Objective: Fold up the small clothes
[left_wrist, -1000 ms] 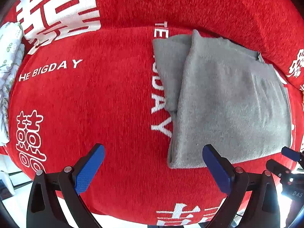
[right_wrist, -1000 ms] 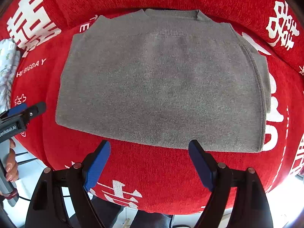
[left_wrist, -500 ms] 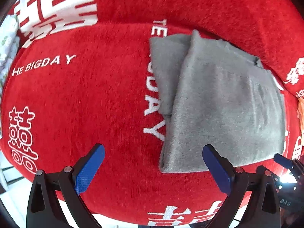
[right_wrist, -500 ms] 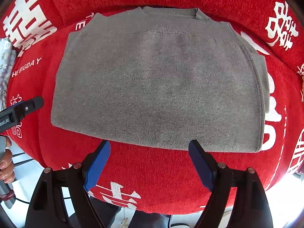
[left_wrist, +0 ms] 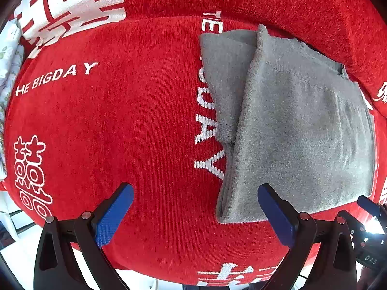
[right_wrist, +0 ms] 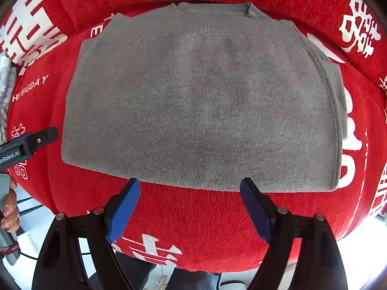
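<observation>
A grey knit sweater (right_wrist: pixel 200 101) lies folded flat on the red cloth (right_wrist: pixel 205 217), neckline toward the back. In the left wrist view the sweater (left_wrist: pixel 302 133) fills the right half, and a folded-in sleeve shows along its left edge. My left gripper (left_wrist: pixel 194 191) is open over the sweater's near left corner, its jaws straddling the corner and bare red cloth (left_wrist: pixel 121 120). My right gripper (right_wrist: pixel 191 186) is open at the middle of the near hem, nothing between its pads. Each view catches the other gripper at its edge: the right gripper (left_wrist: pixel 370 207) and the left gripper (right_wrist: pixel 36 140).
The red cloth carries white characters and lettering, and a raised red back cushion (left_wrist: pixel 241 0) runs behind the sweater. White patterned fabric (left_wrist: pixel 9 55) lies at the far left. A hand (right_wrist: pixel 9 215) holds the left gripper's handle. Pale floor shows below the front edge.
Both views sway slightly. The sweater lies as before and both grippers stay open.
</observation>
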Demonstrator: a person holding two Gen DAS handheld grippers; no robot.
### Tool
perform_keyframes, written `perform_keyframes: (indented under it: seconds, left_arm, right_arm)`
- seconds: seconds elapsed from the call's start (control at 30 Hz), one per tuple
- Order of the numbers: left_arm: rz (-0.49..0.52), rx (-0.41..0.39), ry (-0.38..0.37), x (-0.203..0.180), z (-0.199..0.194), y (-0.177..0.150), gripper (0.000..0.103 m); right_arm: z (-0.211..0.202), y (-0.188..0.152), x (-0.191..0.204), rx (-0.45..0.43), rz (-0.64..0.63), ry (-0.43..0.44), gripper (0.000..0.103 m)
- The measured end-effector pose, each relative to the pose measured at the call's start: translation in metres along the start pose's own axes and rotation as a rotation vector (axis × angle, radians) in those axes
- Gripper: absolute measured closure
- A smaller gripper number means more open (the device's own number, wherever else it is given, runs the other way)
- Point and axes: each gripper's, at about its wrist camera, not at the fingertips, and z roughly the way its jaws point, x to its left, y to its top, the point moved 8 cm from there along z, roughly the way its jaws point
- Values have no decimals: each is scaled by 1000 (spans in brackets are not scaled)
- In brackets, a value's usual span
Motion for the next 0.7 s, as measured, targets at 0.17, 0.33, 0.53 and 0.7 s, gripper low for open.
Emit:
perform_keyframes:
  seconds: [0.17, 0.33, 0.53, 0.7]
  left_arm:
    - [-3, 5, -8, 1, 3, 1, 0]
    - [-11, 6, -20, 3, 4, 1, 0]
    - [-13, 6, -26, 7, 7, 5, 0]
    - [-6, 7, -28, 9, 8, 7, 0]
  right_arm:
    - [5, -1, 1, 11, 16, 9, 16]
    - [9, -1, 0, 20, 29, 20, 16]
    - [15, -2, -5, 36, 80, 78, 16]
    - [21, -11, -14, 68, 234, 249, 16]
